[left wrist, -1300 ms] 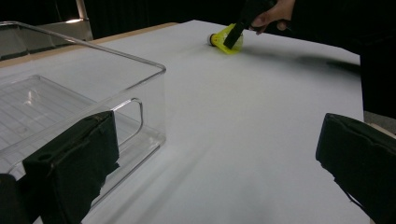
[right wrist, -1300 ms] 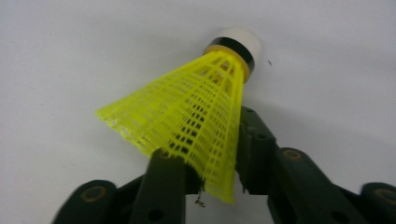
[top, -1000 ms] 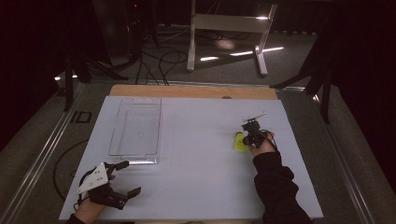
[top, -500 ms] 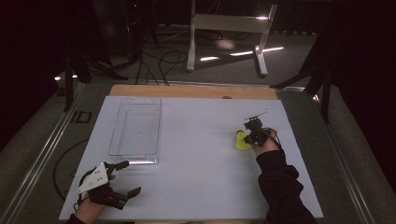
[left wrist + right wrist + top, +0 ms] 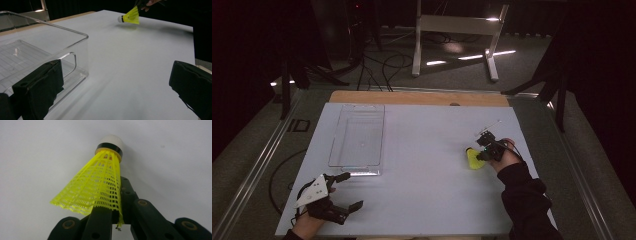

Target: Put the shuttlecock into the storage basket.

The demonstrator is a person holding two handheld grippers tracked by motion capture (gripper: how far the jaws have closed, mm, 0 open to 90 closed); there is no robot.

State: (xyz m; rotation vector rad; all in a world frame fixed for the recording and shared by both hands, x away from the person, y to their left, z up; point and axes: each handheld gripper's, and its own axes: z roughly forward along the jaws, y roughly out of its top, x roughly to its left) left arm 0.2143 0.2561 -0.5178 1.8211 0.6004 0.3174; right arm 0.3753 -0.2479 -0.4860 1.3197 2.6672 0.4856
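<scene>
Counter (image 5: 422, 150): flat, covered by a pale white sheet; a bare wooden strip (image 5: 417, 98) shows along the far edge.

Lying directly on it: one clear plastic tray (image 5: 358, 141), rectangular, long side running away from the person, resting just beyond the left tongs (image 5: 346, 191) and well apart from the right tongs (image 5: 482, 154). In the left gripper view its near wall, with a handle cut-out, stands just beside the left jaw.

The sheet between the two tongs is bare. Surface beneath the right tongs is plain and unmarked.
</scene>
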